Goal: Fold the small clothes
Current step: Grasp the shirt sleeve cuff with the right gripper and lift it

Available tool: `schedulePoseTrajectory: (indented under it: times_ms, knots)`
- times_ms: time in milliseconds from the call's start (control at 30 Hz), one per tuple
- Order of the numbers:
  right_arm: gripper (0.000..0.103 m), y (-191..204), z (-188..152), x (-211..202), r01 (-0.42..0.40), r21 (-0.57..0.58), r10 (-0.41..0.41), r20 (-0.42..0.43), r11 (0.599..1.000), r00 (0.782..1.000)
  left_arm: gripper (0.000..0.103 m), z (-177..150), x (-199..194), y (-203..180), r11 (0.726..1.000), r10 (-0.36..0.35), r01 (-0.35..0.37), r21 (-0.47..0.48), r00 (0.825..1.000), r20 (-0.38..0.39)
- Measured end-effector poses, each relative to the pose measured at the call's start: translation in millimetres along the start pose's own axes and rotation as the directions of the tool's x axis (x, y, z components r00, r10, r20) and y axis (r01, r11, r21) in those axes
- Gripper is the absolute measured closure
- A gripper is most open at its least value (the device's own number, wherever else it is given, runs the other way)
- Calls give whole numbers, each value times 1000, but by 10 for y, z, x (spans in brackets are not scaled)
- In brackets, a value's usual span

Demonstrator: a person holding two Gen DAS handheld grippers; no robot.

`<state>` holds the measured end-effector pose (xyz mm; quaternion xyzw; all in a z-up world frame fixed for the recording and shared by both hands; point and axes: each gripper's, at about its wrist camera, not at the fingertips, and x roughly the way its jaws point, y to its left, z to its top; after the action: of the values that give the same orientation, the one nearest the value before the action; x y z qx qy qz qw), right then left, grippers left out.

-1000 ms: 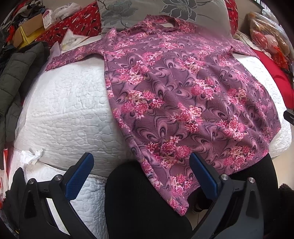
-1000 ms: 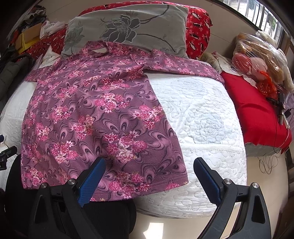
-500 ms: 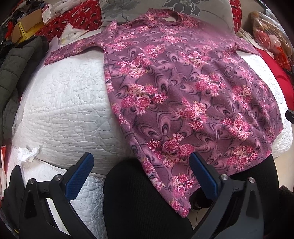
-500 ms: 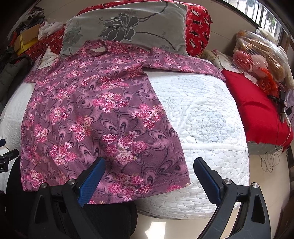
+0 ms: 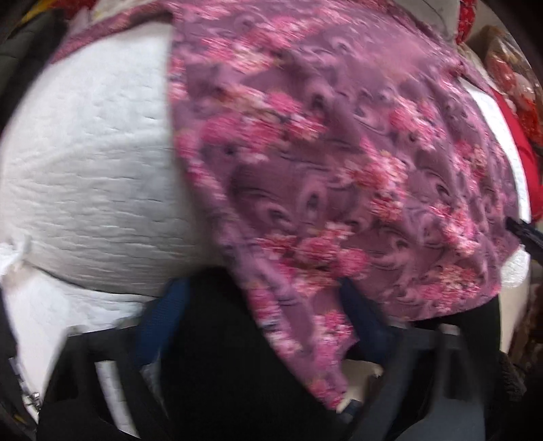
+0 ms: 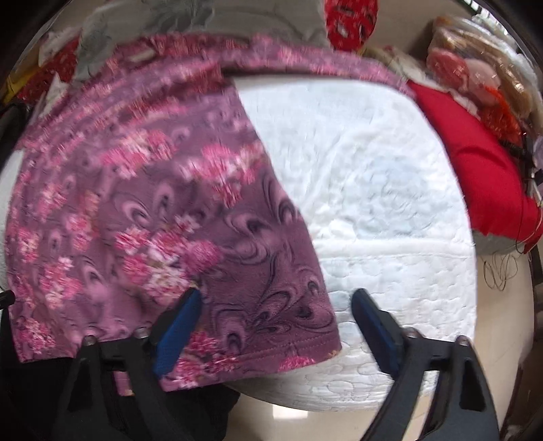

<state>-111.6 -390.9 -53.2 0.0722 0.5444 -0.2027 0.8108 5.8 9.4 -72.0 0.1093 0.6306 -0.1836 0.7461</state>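
A purple top with pink flowers (image 5: 339,163) lies spread flat on a white quilted bed (image 5: 88,169), its hem hanging over the near edge. My left gripper (image 5: 268,325) is open, its blue pads on either side of the hem's lower left corner. The top also shows in the right wrist view (image 6: 152,210). My right gripper (image 6: 275,325) is open, with the hem's lower right corner between its pads. Both views are blurred by motion.
A black-clad leg (image 5: 217,366) is under the hanging hem at the bed edge. A grey flowered pillow (image 6: 210,23) lies behind the collar. A red cushion (image 6: 482,169) and plastic bags (image 6: 475,74) sit right of the bed. A dark jacket (image 5: 17,51) lies at the left.
Both grippers have moved forward and down to the hem; each now has a lower corner of the top between its open pads. The top has not moved.
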Motion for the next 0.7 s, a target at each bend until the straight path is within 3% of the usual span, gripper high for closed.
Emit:
schedulePoseTrajectory:
  times_ms: [33,67,100,133,167,300,433,467,567,600,700]
  knots:
    - [36,11,-7,31,-8,-2,8,-12,1000,1000,82,5,36,-30,1000,-21,21,15,1000,-19]
    - [38,15,-30,53,-32,-3,32,-10,999,999,94,9,65,-48,999,-31,32,23,999,-33]
    - [42,15,-41,36,-34,-5,34,4,999,999,99,5,81,-43,999,-39,40,19,998,-38]
    - [64,20,-57,-1,-47,-13,47,25,999,999,99,-5,72,-21,999,-51,51,8,998,-30]
    - [97,23,-73,-45,-74,-27,75,39,997,996,99,-14,51,3,998,-62,62,1,998,-22]
    - [97,-14,-152,-301,-159,-31,161,92,987,983,100,-97,-317,290,990,-128,131,-50,990,50]
    - [97,-157,-227,-848,-325,5,320,168,946,932,100,-190,-824,615,971,-200,212,-110,973,113]
    - [97,-228,-283,-1036,-368,16,358,196,930,913,100,-224,-929,673,973,-188,201,-109,974,126]
    - [98,-327,-337,-1245,-428,52,409,214,902,887,100,-236,-1008,773,981,-148,162,-108,981,122]
    - [98,-357,-390,-1238,-441,72,420,204,894,884,99,-261,-937,799,984,-132,143,-109,986,103]
    - [98,-312,-514,-1009,-392,91,380,124,915,917,99,-301,-558,810,984,-102,101,-144,995,4]
